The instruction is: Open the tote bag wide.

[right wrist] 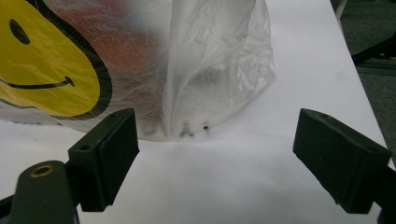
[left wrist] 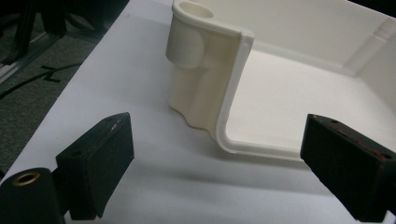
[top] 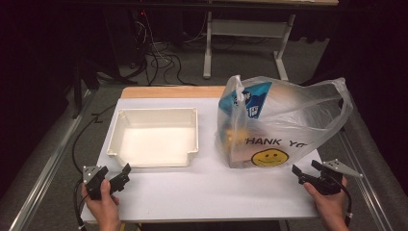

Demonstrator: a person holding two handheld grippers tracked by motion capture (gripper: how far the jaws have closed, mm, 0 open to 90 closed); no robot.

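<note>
Seen from the high view: white table (top: 202,187) with a cream plastic tray (top: 155,137) at about ten o'clock from the table's middle and a clear plastic bag (top: 279,125) at about two o'clock, well apart from each other. Printed on the bag, a yellow smiley face (top: 270,157) and "THANK YOU" lettering; inside, a blue-and-white package (top: 250,101) standing near the top at the bag's eleven o'clock, plus something orange-red lower down, too blurred to name. Left gripper (top: 121,177) held low at seven o'clock on the table, jaws spread wide with nothing between them, tips just beside the tray's near left corner without touching. From the left gripper view, left gripper (left wrist: 215,168) wide apart over bare table, tray (left wrist: 224,93) corner ahead at twelve o'clock, rounded post at its rim. Right gripper (top: 304,169) held at five o'clock on the table, jaws likewise wide and empty, pointing toward the bag's near right bottom edge, close but apart. From the right gripper view, right gripper (right wrist: 215,158) open over the white surface, bag (right wrist: 219,60) ahead at twelve o'clock, smiley face (right wrist: 42,70) at ten o'clock.
</note>
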